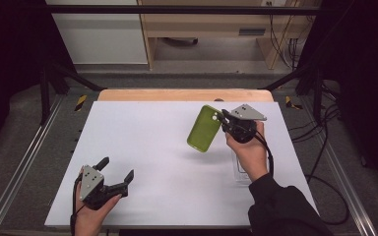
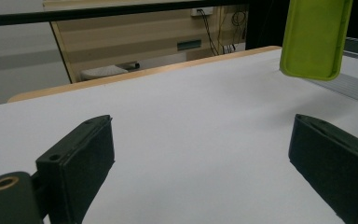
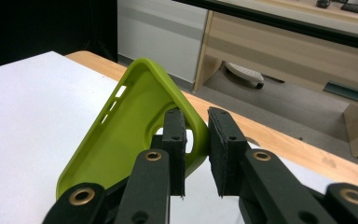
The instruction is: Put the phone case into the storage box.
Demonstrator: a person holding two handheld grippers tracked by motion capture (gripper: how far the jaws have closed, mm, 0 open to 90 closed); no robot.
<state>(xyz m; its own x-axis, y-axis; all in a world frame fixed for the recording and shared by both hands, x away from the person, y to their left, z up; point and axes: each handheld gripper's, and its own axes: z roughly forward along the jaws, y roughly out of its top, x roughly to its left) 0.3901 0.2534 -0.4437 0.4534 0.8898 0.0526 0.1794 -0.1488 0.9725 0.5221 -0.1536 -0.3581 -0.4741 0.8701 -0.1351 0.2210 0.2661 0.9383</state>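
- Watching from the side, I see the right hand-held gripper holding a lime-green soft plastic phone case up in the air over the far right part of the white surface, its jaws pinched tight on one end wall of the case by the camera cut-out.
- That grip takes only a thin edge; in the right gripper view the green phone case hangs out to one side of the black pads, so I judge it could swivel or slide out if the wrist turns fast.
- A soft wall like that may also buckle under the squeeze, and the case would then drop onto the surface.
- The left hand-held gripper rests low at the near left, jaws spread wide with nothing between them, well apart from the case.
- If it comes across to take the free end, a misjudged approach could knock the dangling case loose.
- A clear, boxy thing lies on the surface just under the right forearm; I cannot make out what it is, but a lowered arm might bump it.
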